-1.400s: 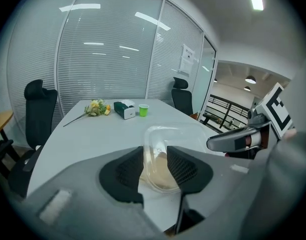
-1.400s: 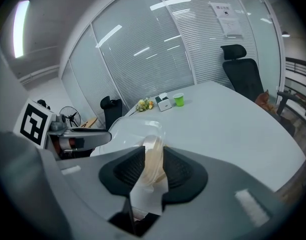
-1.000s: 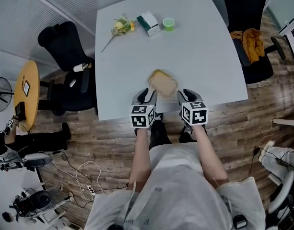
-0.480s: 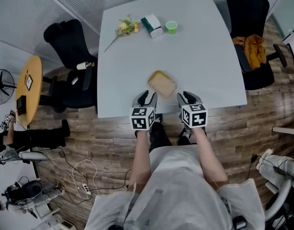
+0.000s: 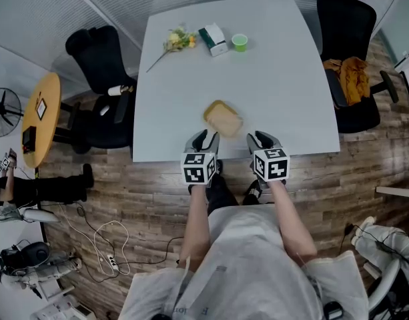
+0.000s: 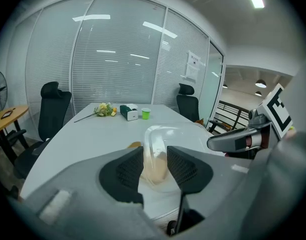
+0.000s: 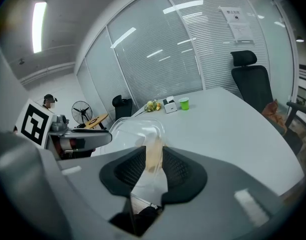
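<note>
Glass partitions with lowered blinds are enclosing a white meeting table (image 5: 284, 79), and black office chairs (image 5: 101, 52) are standing along its sides. At the table's near edge, both tongs are clenching a clear plastic clamshell box (image 5: 223, 117) with something tan inside. The left gripper (image 6: 155, 164) is pinching one rim and the right gripper (image 7: 153, 161) the other, likely to stop the flimsy shell from tipping. Along the far edge, a tissue box (image 5: 213, 39), flowers (image 5: 176, 40) and a green cup (image 5: 239, 42) are sitting well apart from it.
</note>
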`<state>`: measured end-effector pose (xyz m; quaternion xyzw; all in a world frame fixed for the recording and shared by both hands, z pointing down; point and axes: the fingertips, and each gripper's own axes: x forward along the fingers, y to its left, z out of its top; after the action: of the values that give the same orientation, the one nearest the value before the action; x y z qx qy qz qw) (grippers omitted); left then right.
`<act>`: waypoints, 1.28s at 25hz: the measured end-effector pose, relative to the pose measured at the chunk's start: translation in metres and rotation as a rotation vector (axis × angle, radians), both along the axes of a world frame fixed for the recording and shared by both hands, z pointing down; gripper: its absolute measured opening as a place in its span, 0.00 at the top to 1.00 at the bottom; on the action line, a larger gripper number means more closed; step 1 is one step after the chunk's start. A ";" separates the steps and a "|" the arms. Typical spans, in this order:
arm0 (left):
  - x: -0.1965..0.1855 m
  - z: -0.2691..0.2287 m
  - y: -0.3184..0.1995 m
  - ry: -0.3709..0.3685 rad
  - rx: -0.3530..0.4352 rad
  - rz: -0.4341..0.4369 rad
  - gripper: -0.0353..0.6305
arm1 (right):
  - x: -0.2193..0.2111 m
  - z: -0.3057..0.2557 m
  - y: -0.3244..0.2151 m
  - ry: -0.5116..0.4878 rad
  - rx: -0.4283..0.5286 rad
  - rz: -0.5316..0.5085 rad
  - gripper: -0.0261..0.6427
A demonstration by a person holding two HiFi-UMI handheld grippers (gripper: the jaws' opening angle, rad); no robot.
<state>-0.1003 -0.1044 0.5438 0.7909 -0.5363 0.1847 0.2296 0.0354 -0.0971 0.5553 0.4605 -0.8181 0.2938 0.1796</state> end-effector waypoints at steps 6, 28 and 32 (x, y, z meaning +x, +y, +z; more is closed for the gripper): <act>-0.002 -0.001 0.003 0.002 0.005 -0.015 0.72 | -0.002 0.003 0.004 0.010 -0.006 -0.025 0.81; -0.006 -0.007 0.007 -0.005 0.017 -0.025 0.72 | -0.006 -0.001 0.007 -0.003 0.000 -0.034 0.81; -0.008 -0.006 0.001 -0.007 0.017 -0.027 0.72 | -0.008 0.000 0.000 -0.007 -0.003 -0.037 0.81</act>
<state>-0.1079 -0.1033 0.5377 0.7849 -0.5492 0.1800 0.2235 0.0277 -0.0974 0.5554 0.4440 -0.8267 0.2934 0.1829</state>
